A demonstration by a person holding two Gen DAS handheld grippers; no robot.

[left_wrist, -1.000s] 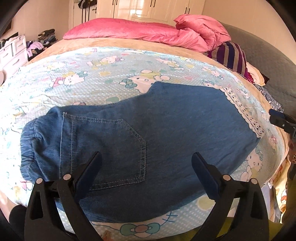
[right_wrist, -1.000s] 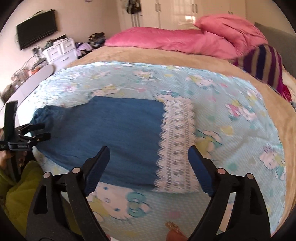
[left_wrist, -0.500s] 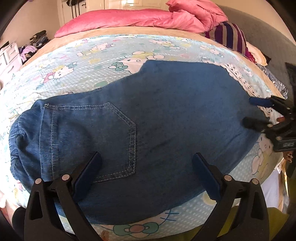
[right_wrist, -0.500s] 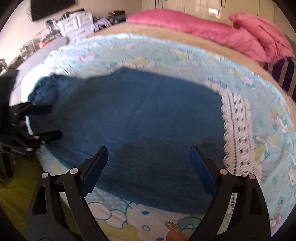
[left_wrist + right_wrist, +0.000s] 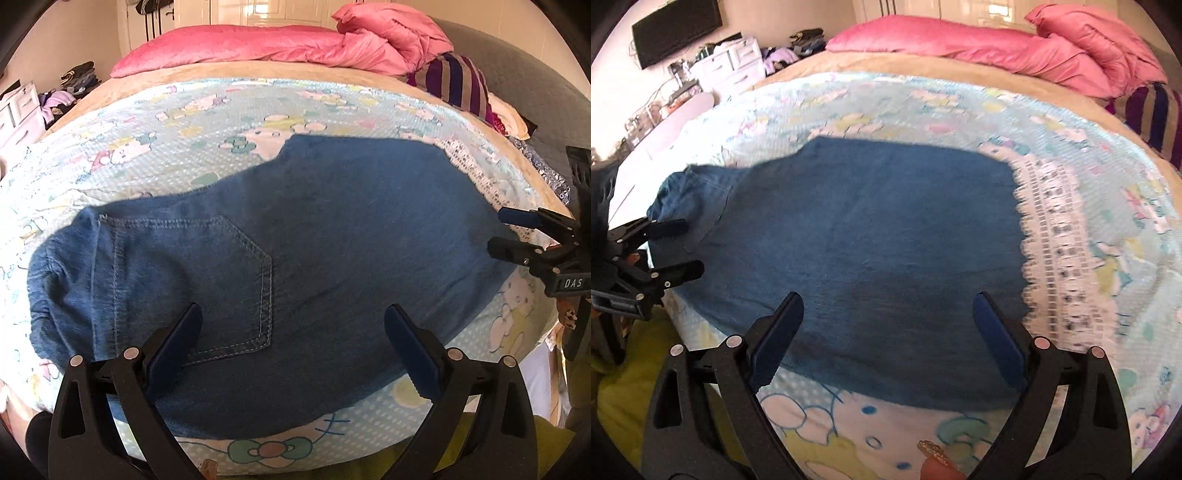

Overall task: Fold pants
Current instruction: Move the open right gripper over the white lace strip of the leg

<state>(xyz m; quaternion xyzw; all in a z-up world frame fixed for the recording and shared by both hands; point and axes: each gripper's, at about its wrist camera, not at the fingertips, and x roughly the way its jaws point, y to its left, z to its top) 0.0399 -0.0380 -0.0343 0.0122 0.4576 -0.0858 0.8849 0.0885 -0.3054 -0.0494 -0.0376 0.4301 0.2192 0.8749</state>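
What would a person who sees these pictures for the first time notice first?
First the blue jeans, lying flat across the cartoon blanket on the bed, back pocket up at the left end, white lace hem at the right end. Then the pink duvet, piled at the head of the bed. The left gripper and right gripper are open above the jeans' near edge.

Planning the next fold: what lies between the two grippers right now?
Only the denim pants, flat on the cartoon blanket. In the left wrist view they span from the open left gripper to the open right gripper.
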